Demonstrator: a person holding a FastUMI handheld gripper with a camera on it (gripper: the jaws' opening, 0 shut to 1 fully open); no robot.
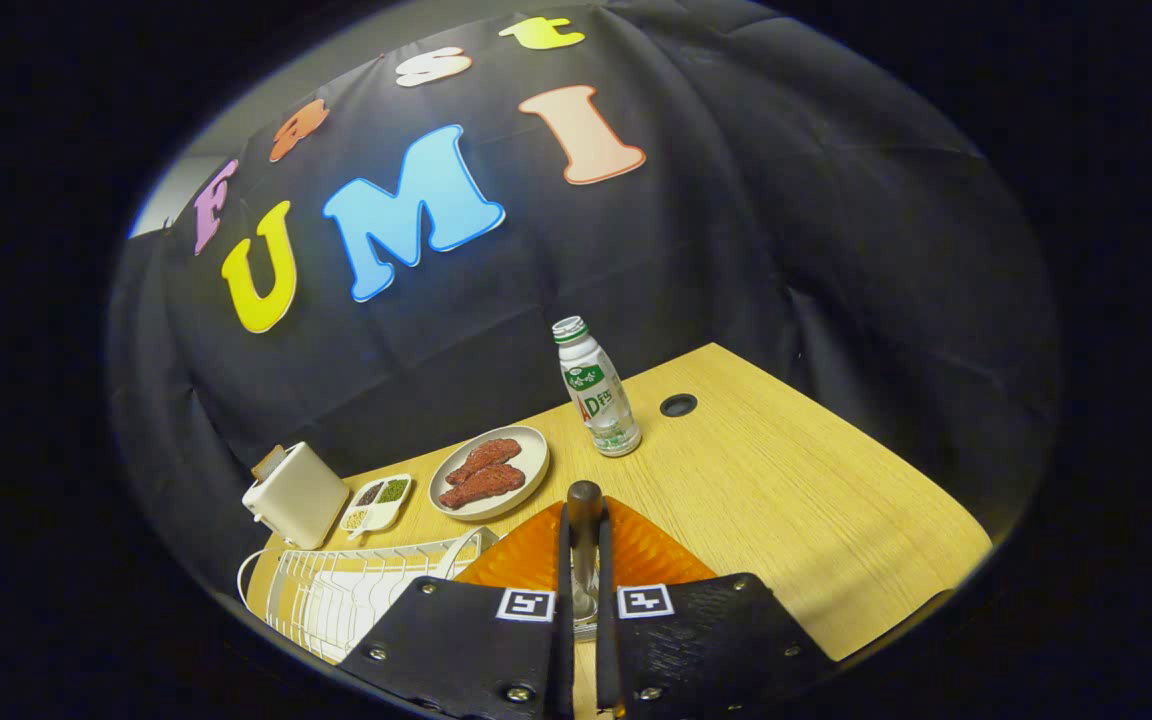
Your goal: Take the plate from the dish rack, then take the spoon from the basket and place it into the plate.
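- Gripping now: gripper [584, 600] fingers drawn narrow, both pressing on the spoon [584, 520]. Dark handle end sticks up past the tips; bowl end seems to hang low between the fingers, hard to read.
- Orange plate [536, 560] lies on the table [786, 490], right under and just ahead of the fingers, touching the white dish rack [356, 595] on its far corner.
- Risk 1: the hold looks thin, so the spoon could pivot or slip w/ any quick tilt, prob. clattering off the plate rim.
- Risk 2: letting go too high means a bounce out onto wood.
- Risk 3: drifting fwd toward the meat dish [489, 472] or bottle [596, 390] beyond could knock the bottle, which is tall and tippy.
- Toaster [294, 495] and snack tray [376, 503] sit well clear.
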